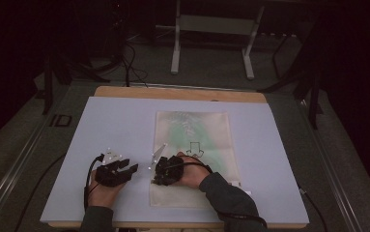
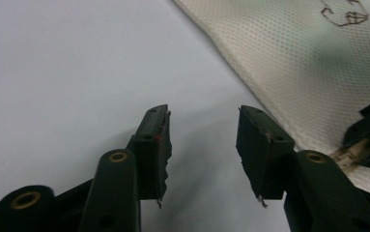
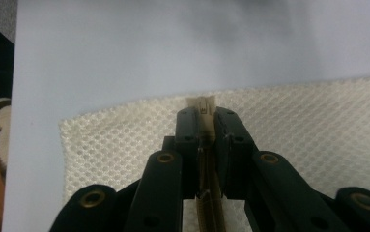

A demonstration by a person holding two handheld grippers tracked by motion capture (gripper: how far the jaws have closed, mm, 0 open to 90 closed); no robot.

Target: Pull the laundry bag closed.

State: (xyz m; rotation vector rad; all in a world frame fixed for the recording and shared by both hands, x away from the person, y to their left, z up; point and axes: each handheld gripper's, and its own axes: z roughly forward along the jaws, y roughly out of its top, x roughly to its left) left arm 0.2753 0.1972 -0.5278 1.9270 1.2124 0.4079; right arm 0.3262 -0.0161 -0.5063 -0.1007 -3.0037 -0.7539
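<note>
Bag: a cream mesh bag (image 1: 192,159) with a green print and a drawn arrow lies flat on the pale blue mat (image 1: 100,125), right of centre.
Strap: a beige strap (image 3: 206,126) at the bag's left edge, pinched upright between jaws.
Right gripper (image 1: 165,170): pressed together on the strap, over the bag's near left part.
Left gripper (image 1: 120,170): jaws spread, nothing between them, above bare mat just beside the bag.
Table: a wooden table (image 1: 182,93) edge shows beyond the mat.

Cream mesh-weave cloth bag (image 3: 318,121), matt, on smooth pale sheet (image 1: 124,125) w/ wood edge.
</note>
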